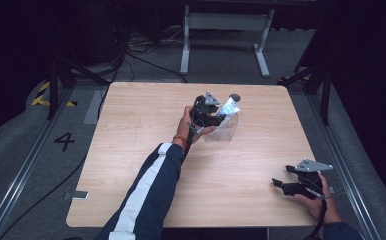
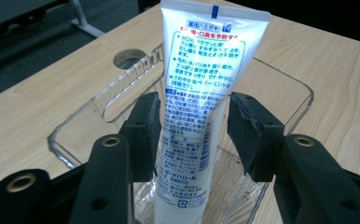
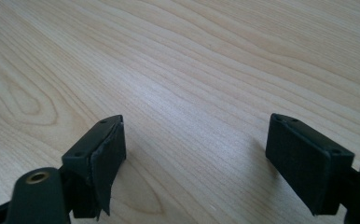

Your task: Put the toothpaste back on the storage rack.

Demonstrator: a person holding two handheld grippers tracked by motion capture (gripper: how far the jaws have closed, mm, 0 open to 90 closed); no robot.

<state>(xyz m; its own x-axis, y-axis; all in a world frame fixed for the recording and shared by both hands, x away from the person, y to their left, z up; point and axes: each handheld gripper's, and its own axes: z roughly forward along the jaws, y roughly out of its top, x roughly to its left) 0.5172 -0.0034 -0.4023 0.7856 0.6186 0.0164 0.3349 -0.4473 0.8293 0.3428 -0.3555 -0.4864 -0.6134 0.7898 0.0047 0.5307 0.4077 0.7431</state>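
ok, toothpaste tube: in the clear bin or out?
In: the toothpaste tube stands upright with its lower end inside the clear bin, between the open left hand-held gripper jaws.

You are standing in a lab or recording studio rather than a home — black curtains [image 1: 366,60] close off the sides, and the floor [image 1: 21,150] is grey carpet. A bare wooden counter [image 1: 131,150] sits alone in the middle, with metal rails [image 1: 23,170] beside it, a painted "4" [image 1: 64,141] and hazard-striped tape [image 1: 43,95] on the floor. Behind it you have loose cables [image 1: 136,47] and a white desk frame [image 1: 226,35] — test-rig furniture.
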